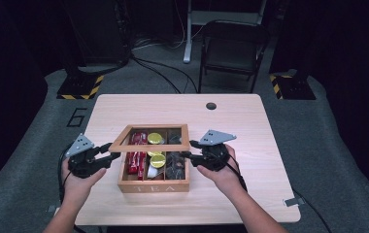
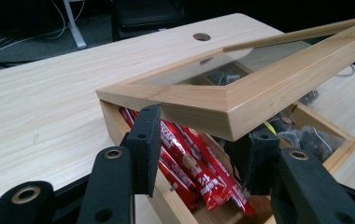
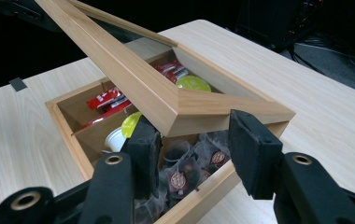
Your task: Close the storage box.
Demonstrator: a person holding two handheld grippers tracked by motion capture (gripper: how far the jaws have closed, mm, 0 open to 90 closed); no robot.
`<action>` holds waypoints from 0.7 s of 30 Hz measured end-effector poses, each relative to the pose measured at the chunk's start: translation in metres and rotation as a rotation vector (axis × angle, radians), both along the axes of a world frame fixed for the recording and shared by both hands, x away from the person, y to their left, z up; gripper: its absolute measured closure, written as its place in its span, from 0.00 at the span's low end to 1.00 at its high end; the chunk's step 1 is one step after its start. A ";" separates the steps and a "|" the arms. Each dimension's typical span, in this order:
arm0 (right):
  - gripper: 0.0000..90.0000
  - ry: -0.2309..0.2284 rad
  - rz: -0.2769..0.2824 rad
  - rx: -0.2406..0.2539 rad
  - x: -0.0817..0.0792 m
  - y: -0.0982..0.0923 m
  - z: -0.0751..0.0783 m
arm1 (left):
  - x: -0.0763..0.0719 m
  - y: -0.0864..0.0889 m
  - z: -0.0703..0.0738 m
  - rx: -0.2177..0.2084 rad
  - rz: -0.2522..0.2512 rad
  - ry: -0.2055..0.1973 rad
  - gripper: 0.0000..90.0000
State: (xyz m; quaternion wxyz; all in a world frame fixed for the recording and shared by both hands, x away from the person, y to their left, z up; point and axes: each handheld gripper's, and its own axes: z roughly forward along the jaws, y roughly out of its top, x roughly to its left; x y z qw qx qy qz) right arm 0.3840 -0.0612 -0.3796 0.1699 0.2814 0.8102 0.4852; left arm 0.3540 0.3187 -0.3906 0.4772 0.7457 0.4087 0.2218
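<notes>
A wooden tea box [image 1: 153, 187] marked TEA stands on the light wood table [image 1: 241, 126]. Its glass-paned lid [image 1: 148, 147] is tilted up at the front, hinged at the back. My left gripper [image 1: 112, 153] is shut on the lid's front left corner, and my right gripper [image 1: 188, 154] on the front right corner. In the left gripper view the lid [image 2: 259, 93] crosses between the jaws of the left gripper [image 2: 199, 144], above red sachets [image 2: 199, 163]. In the right gripper view the lid [image 3: 143, 88] sits in the right gripper [image 3: 196, 140], over dark tea bags [image 3: 185, 172] and yellow-topped capsules [image 3: 192, 84].
A round cable hole [image 1: 211, 106] lies near the table's far edge. A dark folding chair [image 1: 231, 48] stands behind the table, with cables and yellow-striped stand bases [image 1: 80, 87] on the grey floor. Bare tabletop lies on both sides of the box.
</notes>
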 end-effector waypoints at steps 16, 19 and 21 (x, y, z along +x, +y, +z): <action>0.64 0.014 0.015 0.017 -0.015 -0.005 -0.021 | -0.013 0.000 -0.021 -0.002 0.000 0.000 0.62; 0.64 0.008 0.016 0.025 -0.018 -0.006 -0.024 | -0.014 -0.001 -0.026 -0.004 0.003 -0.006 0.62; 0.64 0.010 0.015 0.032 -0.020 -0.006 -0.026 | -0.015 0.000 -0.027 0.001 -0.001 -0.003 0.62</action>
